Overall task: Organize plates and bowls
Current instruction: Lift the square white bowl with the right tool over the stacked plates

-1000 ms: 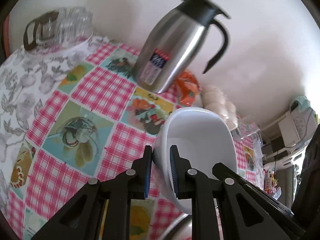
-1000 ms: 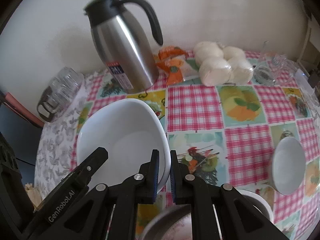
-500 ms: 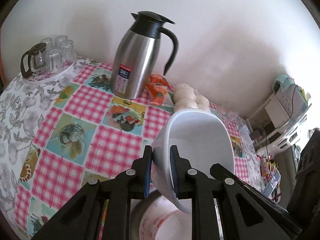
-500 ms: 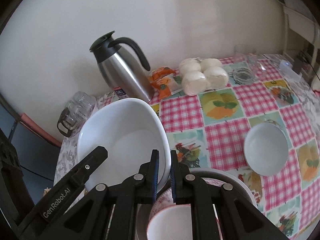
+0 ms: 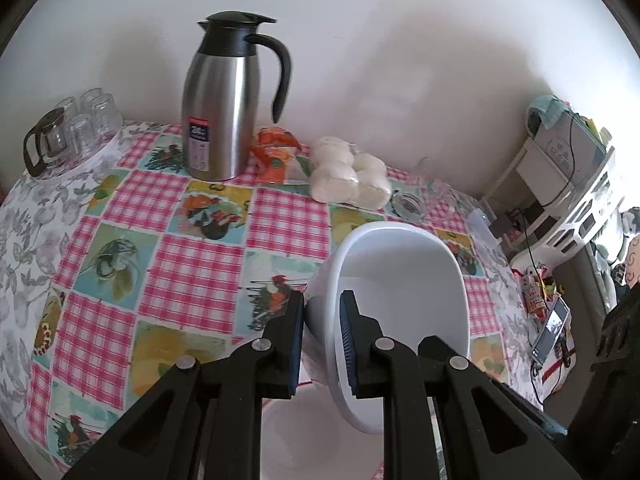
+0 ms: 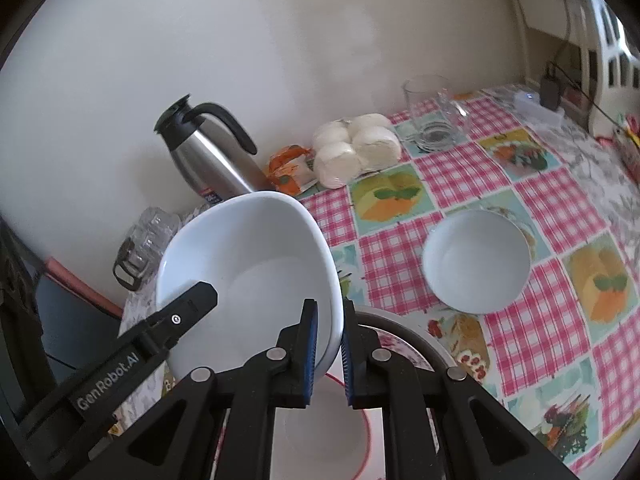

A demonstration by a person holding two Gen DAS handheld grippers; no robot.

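Both grippers point steeply down over the table (image 5: 168, 216) and carry one white bowl (image 5: 400, 304) between them, each on an opposite side of its rim. The left gripper (image 5: 322, 336) has its jaws nearly closed, the blue pads pinching the bowl's wall: one pad outside, one inside. The right gripper (image 6: 330, 344) is nearly closed in the same way on the bowl (image 6: 248, 280), which tilts toward the right-wrist camera. The left gripper's arm (image 6: 132, 364) crosses the lower left of that view and reads "GenRobot.AI".

The held bowl hangs above a red-rimmed bowl (image 6: 324, 436) that sits in a plate (image 6: 404, 328) at the table's near edge. A second white bowl (image 6: 476, 260) stands alone on the checked cloth, well to the right.

A steel jug (image 5: 222, 112) by the wall has a red-and-white label, too small to read.
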